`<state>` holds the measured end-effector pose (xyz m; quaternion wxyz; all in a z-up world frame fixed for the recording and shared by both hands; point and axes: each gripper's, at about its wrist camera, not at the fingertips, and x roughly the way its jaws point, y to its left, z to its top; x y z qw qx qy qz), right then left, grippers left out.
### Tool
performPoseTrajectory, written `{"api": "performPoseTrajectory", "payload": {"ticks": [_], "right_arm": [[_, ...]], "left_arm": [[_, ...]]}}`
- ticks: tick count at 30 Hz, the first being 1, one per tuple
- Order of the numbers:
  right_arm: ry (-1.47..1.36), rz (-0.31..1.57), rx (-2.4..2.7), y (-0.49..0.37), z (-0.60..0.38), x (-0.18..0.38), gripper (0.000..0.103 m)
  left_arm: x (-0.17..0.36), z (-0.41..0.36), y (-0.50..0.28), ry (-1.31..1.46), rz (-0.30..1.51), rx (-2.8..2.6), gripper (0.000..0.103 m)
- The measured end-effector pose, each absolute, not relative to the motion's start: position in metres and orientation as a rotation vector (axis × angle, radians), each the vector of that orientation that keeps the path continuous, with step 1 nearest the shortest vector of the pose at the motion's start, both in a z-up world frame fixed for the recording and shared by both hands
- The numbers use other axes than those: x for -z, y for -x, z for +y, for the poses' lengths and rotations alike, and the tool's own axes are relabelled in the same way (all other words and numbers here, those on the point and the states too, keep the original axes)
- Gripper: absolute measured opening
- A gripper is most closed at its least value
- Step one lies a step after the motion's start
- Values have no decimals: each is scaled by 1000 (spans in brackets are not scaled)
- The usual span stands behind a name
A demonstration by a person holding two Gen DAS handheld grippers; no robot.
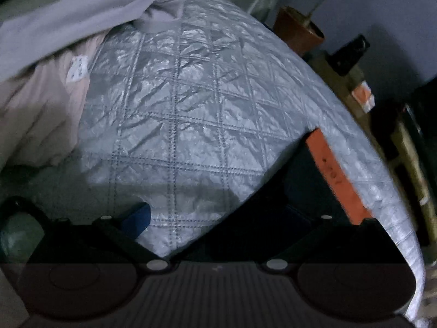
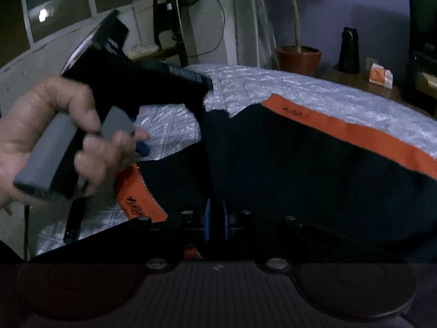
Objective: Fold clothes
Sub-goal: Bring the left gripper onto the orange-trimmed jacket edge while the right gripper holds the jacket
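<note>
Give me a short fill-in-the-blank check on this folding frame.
1. The dark garment has a trim coloured ____.
2. The right gripper has its jaws ____ on that garment.
3. The plant by the wall stands in a ____.
4. The left gripper has its jaws ____.
Missing words: orange; shut; pot; open.

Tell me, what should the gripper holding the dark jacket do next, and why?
Probably the right gripper, shut on the dark jacket with orange trim, should carry that fold across the garment toward its zipper side. The jacket lies spread on the silver quilted cover, not yet folded. The left gripper, seen in the right wrist view, hovers near the orange zipper edge.
</note>
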<state>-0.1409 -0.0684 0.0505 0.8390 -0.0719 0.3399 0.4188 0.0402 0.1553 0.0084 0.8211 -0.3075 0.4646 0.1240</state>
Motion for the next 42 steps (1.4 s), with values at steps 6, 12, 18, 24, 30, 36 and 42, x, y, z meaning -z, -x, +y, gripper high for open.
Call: {"api": "performPoseTrajectory", "payload": {"ticks": [6, 12, 18, 24, 30, 36, 42], "right_arm": [[195, 637, -868, 140, -63, -58, 17], [409, 615, -927, 149, -30, -47, 65], [514, 615, -861, 142, -12, -33, 50], [426, 612, -786, 125, -23, -38, 14], [325, 591, -784, 116, -43, -51, 14], [278, 595, -748, 109, -57, -55, 14], [249, 590, -732, 104, -70, -61, 14]], "left_arm": [[-8, 168, -39, 717, 1009, -251, 102], [-9, 181, -30, 754, 1019, -240, 102], [-20, 180, -18, 721, 969, -206, 102], [-21, 181, -21, 755, 999, -195, 102], [-14, 165, -54, 730, 1081, -122, 102], [0, 161, -80, 851, 1178, -49, 102], [14, 150, -99, 985, 1252, 9, 102]]}}
